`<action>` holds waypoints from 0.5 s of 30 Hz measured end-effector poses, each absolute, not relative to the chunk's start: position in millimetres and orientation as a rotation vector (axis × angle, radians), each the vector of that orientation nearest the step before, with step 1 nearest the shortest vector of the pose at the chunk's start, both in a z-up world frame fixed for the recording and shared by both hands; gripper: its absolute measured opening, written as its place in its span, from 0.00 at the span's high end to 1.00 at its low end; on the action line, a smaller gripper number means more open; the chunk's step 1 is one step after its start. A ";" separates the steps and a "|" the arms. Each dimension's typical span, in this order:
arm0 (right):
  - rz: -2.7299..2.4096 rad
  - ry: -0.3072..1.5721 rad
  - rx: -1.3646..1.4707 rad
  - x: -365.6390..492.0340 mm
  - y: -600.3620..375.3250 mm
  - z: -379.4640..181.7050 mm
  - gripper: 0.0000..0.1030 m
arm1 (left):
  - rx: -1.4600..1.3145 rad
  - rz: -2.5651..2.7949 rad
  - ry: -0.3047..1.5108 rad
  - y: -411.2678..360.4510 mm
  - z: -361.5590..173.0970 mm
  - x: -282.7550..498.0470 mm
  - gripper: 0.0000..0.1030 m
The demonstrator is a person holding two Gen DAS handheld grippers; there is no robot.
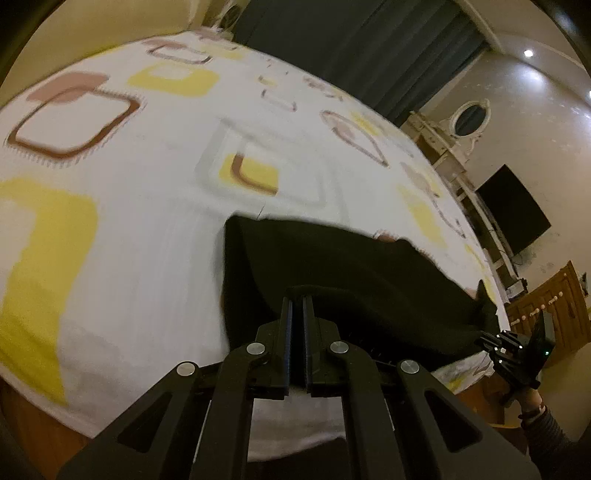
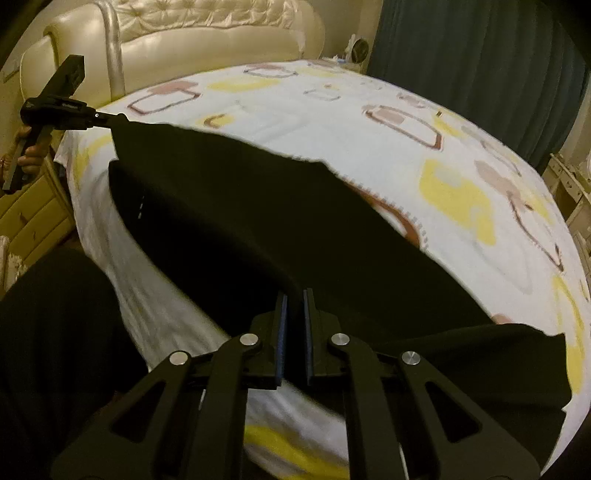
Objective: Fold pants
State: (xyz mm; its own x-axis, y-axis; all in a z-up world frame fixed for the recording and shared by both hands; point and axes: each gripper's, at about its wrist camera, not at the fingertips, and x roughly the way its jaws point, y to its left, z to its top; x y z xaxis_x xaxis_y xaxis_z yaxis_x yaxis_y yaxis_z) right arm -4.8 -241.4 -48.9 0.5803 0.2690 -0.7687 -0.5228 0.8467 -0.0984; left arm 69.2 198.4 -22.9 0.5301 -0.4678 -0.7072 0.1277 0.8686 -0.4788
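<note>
The black pants [image 1: 351, 280] hang stretched between my two grippers, just above a bed. In the left wrist view my left gripper [image 1: 297, 298] is shut on one edge of the cloth. The right gripper [image 1: 484, 336] pinches the far end at the lower right, with a hand [image 1: 532, 400] behind it. Seen from the right wrist, my right gripper [image 2: 294, 293] is shut on the pants [image 2: 258, 221], which run up and left. There the left gripper [image 2: 119, 119] nips the far corner. Part of the cloth droops onto the bedspread [image 2: 369, 155].
The bedspread [image 1: 147, 221] is white with yellow and brown squares. A cream tufted headboard [image 2: 207, 33] stands behind it, beside dark curtains [image 2: 480, 66]. A yellow nightstand [image 2: 29, 214] is at the left. A black screen [image 1: 513, 210] and a wooden cabinet [image 1: 546, 306] stand to the right.
</note>
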 end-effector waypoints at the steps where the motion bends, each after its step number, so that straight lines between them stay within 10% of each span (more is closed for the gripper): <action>1: 0.471 0.837 -0.333 -5.7 -240.3 -52.0 0.93 | -0.393 -0.348 0.962 199.1 -28.2 68.6 1.00; 9: 0.466 0.901 -0.287 -14.5 -240.1 -79.5 0.88 | -0.414 -0.309 1.041 206.1 -66.5 59.8 1.00; 15: 0.474 0.897 -0.046 -19.8 -271.2 -62.5 0.63 | -0.307 -0.257 0.999 198.4 -49.0 48.9 0.99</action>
